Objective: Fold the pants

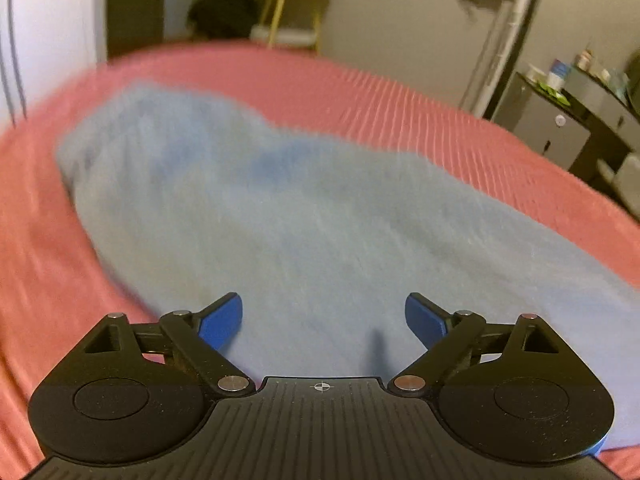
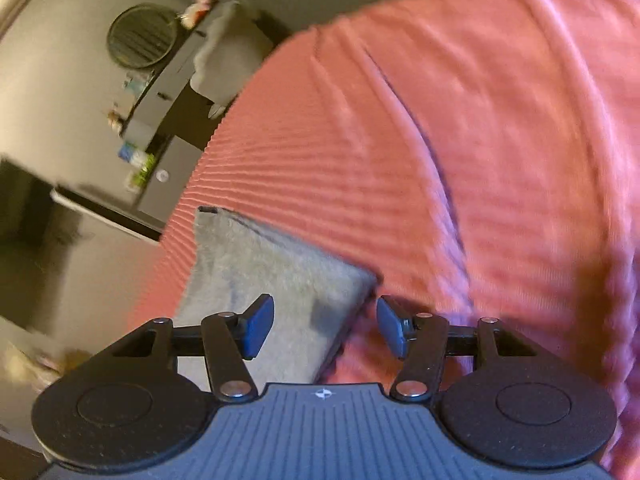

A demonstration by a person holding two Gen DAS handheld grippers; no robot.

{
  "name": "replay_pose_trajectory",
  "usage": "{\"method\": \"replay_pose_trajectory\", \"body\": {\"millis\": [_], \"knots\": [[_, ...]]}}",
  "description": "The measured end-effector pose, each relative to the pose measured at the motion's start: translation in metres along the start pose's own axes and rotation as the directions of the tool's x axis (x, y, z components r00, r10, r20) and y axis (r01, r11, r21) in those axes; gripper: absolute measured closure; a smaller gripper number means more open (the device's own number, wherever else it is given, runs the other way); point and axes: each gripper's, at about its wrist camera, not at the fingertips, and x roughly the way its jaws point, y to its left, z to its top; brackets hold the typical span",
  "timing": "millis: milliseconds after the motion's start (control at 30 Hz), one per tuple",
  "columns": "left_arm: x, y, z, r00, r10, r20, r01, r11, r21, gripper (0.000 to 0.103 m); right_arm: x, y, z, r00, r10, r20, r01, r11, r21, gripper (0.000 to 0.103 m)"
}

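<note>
1. The pants [image 1: 280, 208] lie on the pink bedspread [image 1: 400, 100], a long pale-blue fleecy shape running away from the left wrist camera toward the far left of the bed (heavily blurred, so seams and waistband cannot be made out).
2. From the right wrist camera one end of the pants [image 2: 260, 276] shows as a squared-off greyish corner with a dark edge, lying flat near the bedspread's [image 2: 480, 140] left side.
3. The left gripper [image 1: 323, 320] hangs right over the near part of the pants, blue pads spread wide, nothing between them.
4. The right gripper [image 2: 325, 326] sits above the pants' corner: its left pad is over the fabric, its right pad over bare bedspread, with a moderate gap and nothing gripped.
5. The bedspread is ribbed, with long creases to the right of the pants.
6. Beyond the bed, past the pants' far side, stands a dark cabinet [image 1: 560, 128] with small bottles on top (too blurred to name).
7. Further left of it, a yellow-legged stool [image 1: 292, 12] stands against the wall.
</note>
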Motion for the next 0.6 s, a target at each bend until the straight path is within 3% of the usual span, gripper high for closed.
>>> {"method": "replay_pose_trajectory", "body": {"millis": [67,133,233,333,533,600], "knots": [[0.005,0.003,-0.002,1.000,-0.010,-0.028,0.008,0.998,-0.056,0.012,0.013,-0.004,-0.004,1.000,0.029,-0.006,-0.029,1.000,0.004,0.049],[0.004,0.006,-0.001,1.000,0.001,-0.010,-0.002,0.998,-0.059,0.012,0.022,-0.005,-0.002,1.000,0.025,0.010,-0.025,1.000,-0.008,0.063],[-0.004,0.014,-0.002,1.000,0.013,0.020,-0.011,0.993,-0.117,0.012,0.040,0.001,0.002,1.000,0.008,0.012,-0.008,1.000,0.017,0.075],[0.002,0.023,-0.002,1.000,0.012,0.009,-0.011,0.982,-0.187,0.012,0.045,0.000,0.007,1.000,0.013,0.004,-0.013,0.999,0.029,0.075],[0.011,0.015,0.000,0.999,0.047,-0.002,-0.046,0.990,-0.133,0.010,0.052,0.012,0.018,1.000,0.021,-0.008,-0.021,1.000,0.010,0.075],[0.010,0.011,-0.001,0.998,0.057,-0.006,-0.057,0.992,-0.109,0.010,0.049,0.016,0.018,0.998,0.057,0.005,-0.057,0.998,-0.027,0.087]]}}
